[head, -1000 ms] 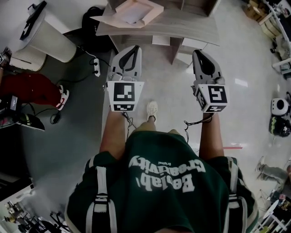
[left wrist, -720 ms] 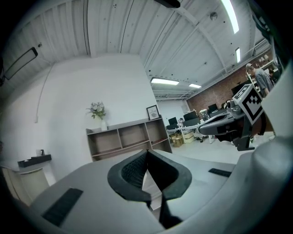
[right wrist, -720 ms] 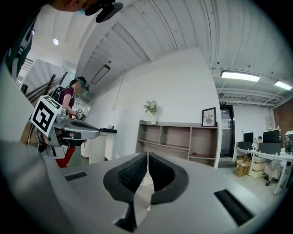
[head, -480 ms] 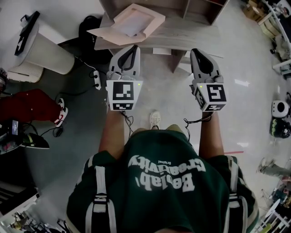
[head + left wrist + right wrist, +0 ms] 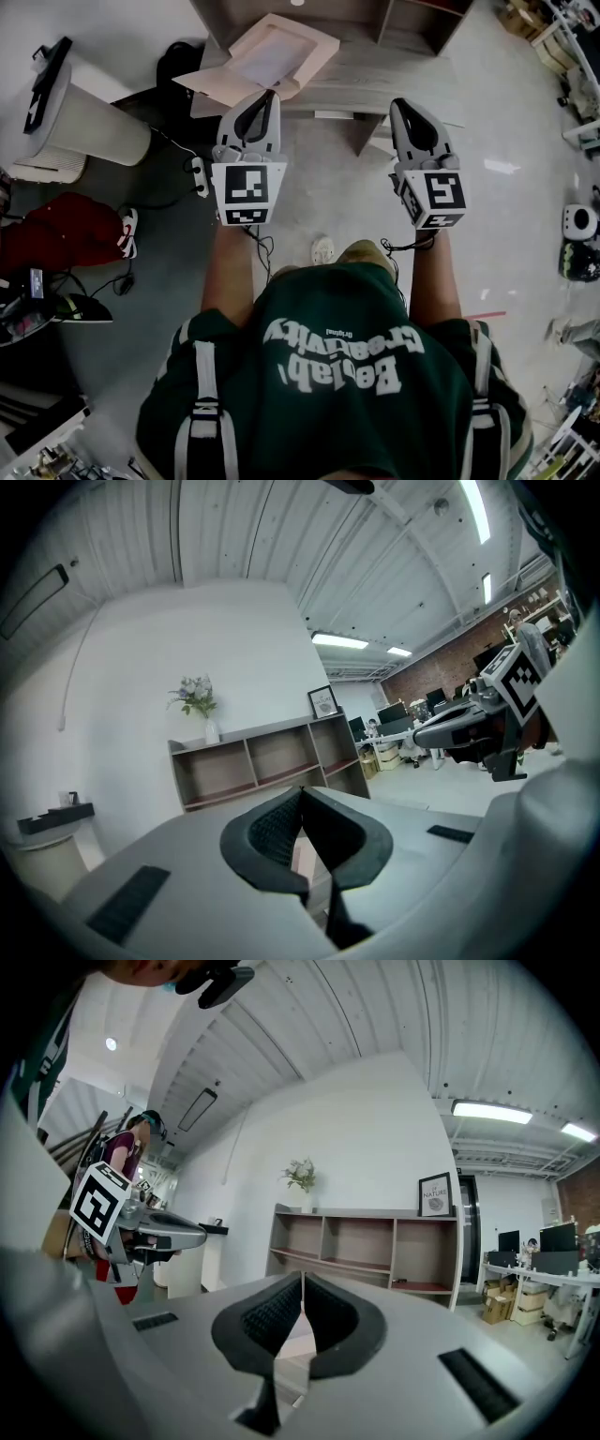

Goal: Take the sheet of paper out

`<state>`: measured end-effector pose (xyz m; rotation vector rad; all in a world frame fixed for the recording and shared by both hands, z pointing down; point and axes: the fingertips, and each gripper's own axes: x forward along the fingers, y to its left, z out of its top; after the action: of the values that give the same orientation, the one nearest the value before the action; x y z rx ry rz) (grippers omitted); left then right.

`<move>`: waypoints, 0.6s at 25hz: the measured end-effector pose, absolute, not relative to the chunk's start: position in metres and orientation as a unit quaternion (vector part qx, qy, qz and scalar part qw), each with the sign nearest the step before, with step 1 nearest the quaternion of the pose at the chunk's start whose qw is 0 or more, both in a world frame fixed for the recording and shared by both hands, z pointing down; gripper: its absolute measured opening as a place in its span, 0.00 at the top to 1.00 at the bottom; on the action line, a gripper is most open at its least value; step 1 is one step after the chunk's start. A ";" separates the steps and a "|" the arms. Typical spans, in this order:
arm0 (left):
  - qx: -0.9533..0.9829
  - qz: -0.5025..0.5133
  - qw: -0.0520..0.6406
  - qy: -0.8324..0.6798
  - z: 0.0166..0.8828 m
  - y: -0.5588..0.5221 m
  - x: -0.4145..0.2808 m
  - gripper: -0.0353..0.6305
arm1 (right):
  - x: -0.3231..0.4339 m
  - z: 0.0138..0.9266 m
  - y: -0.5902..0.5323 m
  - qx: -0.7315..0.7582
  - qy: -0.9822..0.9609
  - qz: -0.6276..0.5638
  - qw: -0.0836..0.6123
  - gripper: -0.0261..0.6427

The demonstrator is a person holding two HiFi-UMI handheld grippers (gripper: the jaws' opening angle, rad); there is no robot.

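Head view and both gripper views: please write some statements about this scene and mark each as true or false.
The left gripper has its jaws closed on nothing. True.
The right gripper holds a sheet of paper. False: its jaws are closed and empty.
An open box lies on the desk. True.
The vase of flowers stands on the floor. False: it stands on top of the shelf unit.

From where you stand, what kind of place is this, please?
Probably an open-plan office or workshop: desks with monitors stand at the back, a wooden shelf unit carries a vase of flowers, and strip lights run along a high ceiling.
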<state>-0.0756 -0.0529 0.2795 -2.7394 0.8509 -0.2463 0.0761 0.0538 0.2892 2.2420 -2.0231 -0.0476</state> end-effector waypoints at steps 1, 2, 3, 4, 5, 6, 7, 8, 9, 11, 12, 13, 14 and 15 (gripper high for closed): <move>-0.943 -0.086 0.131 0.292 0.280 -0.057 -0.073 0.92 | 0.079 0.290 0.051 0.741 -0.668 -0.014 0.061 0.91; -0.943 -0.087 0.132 0.291 0.279 -0.060 -0.069 0.92 | 0.082 0.290 0.049 0.742 -0.668 -0.012 0.060 0.91; -0.944 -0.087 0.132 0.291 0.279 -0.062 -0.066 0.92 | 0.086 0.290 0.046 0.742 -0.668 -0.012 0.059 0.91; -0.944 -0.087 0.133 0.291 0.278 -0.065 -0.063 0.92 | 0.089 0.290 0.043 0.742 -0.668 -0.011 0.059 0.91; -0.943 -0.087 0.133 0.291 0.278 -0.068 -0.059 0.92 | 0.092 0.290 0.040 0.742 -0.668 -0.011 0.058 0.91; -0.943 -0.087 0.133 0.291 0.278 -0.072 -0.056 0.92 | 0.096 0.289 0.035 0.742 -0.668 -0.011 0.057 0.91; -0.943 -0.088 0.133 0.292 0.279 -0.076 -0.052 0.92 | 0.100 0.288 0.031 0.741 -0.669 -0.012 0.056 0.91; -0.942 -0.090 0.133 0.294 0.280 -0.080 -0.049 0.92 | 0.104 0.288 0.025 0.739 -0.672 -0.014 0.056 0.91; -0.941 -0.092 0.132 0.298 0.281 -0.085 -0.046 0.92 | 0.107 0.287 0.018 0.735 -0.676 -0.016 0.056 0.91; -0.937 -0.097 0.129 0.309 0.284 -0.097 -0.041 0.92 | 0.115 0.288 0.002 0.726 -0.685 -0.016 0.056 0.91; -0.936 -0.099 0.128 0.314 0.286 -0.104 -0.038 0.92 | 0.119 0.289 -0.007 0.723 -0.689 -0.014 0.055 0.91; -0.934 -0.101 0.128 0.318 0.287 -0.112 -0.033 0.92 | 0.125 0.289 -0.018 0.720 -0.692 -0.013 0.053 0.91; -0.932 -0.103 0.127 0.322 0.288 -0.121 -0.029 0.92 | 0.130 0.290 -0.028 0.716 -0.696 -0.011 0.051 0.91; -0.930 -0.105 0.126 0.329 0.290 -0.129 -0.026 0.92 | 0.135 0.290 -0.040 0.711 -0.702 -0.011 0.049 0.91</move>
<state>-0.0258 -0.1294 0.2896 -2.7076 0.9565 -0.3064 0.1351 -0.0400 0.2903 2.1657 -2.1380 -0.0332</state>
